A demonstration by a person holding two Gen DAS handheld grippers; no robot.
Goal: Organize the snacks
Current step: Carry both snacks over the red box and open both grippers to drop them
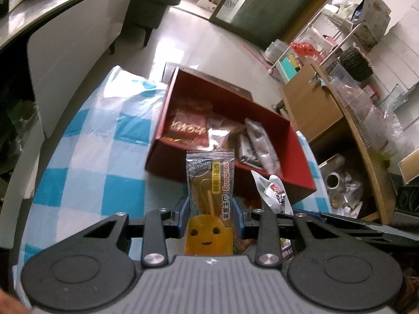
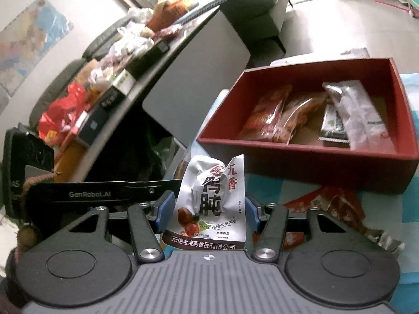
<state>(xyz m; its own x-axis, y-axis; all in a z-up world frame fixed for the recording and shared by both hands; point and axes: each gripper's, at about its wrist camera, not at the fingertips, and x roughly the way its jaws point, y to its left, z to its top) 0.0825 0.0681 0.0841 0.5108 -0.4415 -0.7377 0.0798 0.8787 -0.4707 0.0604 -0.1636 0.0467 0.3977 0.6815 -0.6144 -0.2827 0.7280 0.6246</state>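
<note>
My left gripper (image 1: pixel 210 216) is shut on a clear lollipop packet with a yellow smiling candy (image 1: pixel 209 198), held upright above the blue-checked cloth, just in front of the red box (image 1: pixel 275 178). The box holds red snack packs (image 1: pixel 187 128) and silver packs (image 1: pixel 258 141). My right gripper (image 2: pixel 209 209) is shut on a white snack pouch with black characters (image 2: pixel 212 204), held in front of the same red box (image 2: pixel 314 162), which holds red packs (image 2: pixel 272 115) and a silver pack (image 2: pixel 358 112). The white pouch also shows in the left wrist view (image 1: pixel 273 191).
Red wrappers (image 2: pixel 332 204) lie on the checked cloth (image 1: pixel 86 157) near the box. A cluttered grey table (image 2: pixel 146 60) stands to the left. A wooden shelf with plastic cups (image 1: pixel 361 120) stands to the right. A dark sofa (image 2: pixel 259 7) is behind.
</note>
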